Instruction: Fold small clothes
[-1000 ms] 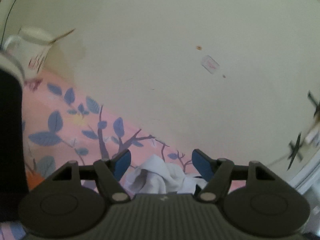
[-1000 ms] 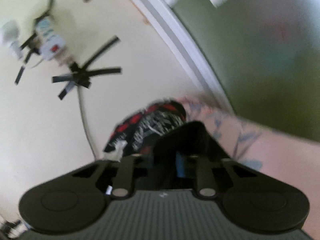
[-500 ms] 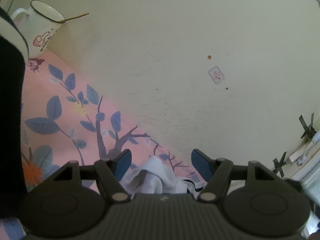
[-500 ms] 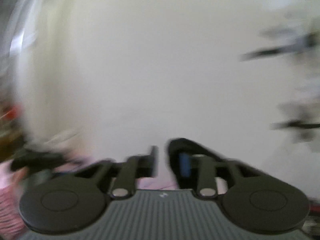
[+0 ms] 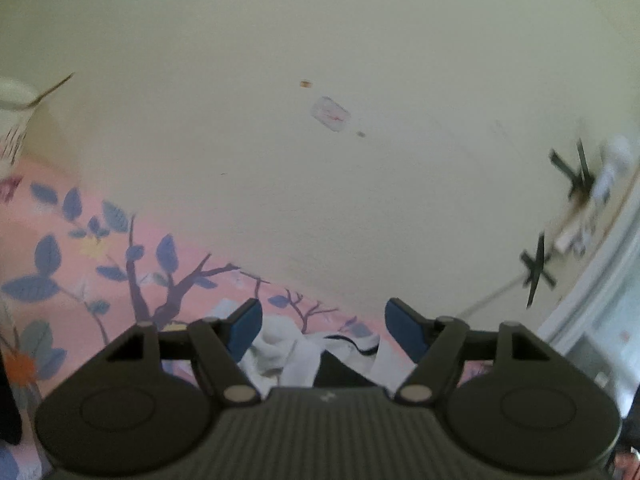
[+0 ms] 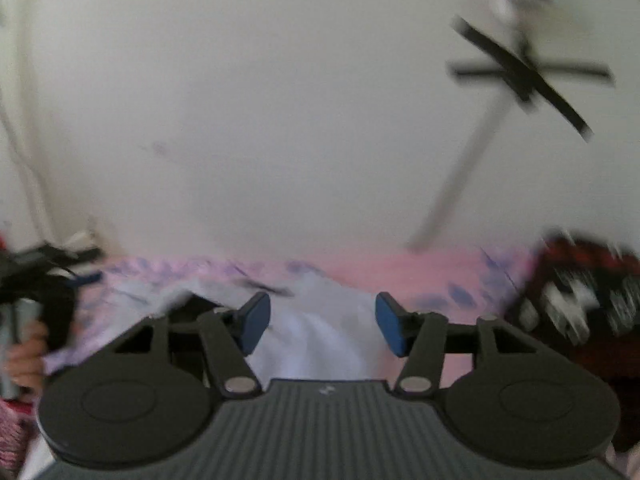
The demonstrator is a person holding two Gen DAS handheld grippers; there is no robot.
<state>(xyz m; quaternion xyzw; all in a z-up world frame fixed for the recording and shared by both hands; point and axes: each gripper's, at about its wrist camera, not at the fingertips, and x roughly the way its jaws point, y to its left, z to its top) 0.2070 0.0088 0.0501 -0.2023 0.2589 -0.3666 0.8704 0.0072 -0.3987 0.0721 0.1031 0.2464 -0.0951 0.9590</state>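
- Left wrist view: the left gripper point(image 5: 322, 332) hangs with jaws wide apart and nothing pinched; the crumpled white garment point(image 5: 288, 354) lies below and between them on the pink floral sheet point(image 5: 80, 264)
- Right wrist view: the right gripper point(image 6: 322, 322) has just been opening and carries nothing; the white cloth lies under it
- Judgement: picking up the next piece; each gripper needs an edge to spread it flat

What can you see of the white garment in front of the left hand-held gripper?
The white garment is a crumpled soft knit with a thin dark stripe on one fold and a black part beside it. It lies bunched on the pink floral cloth, seen between the open pads of the left hand-held gripper. Neither pad presses it.
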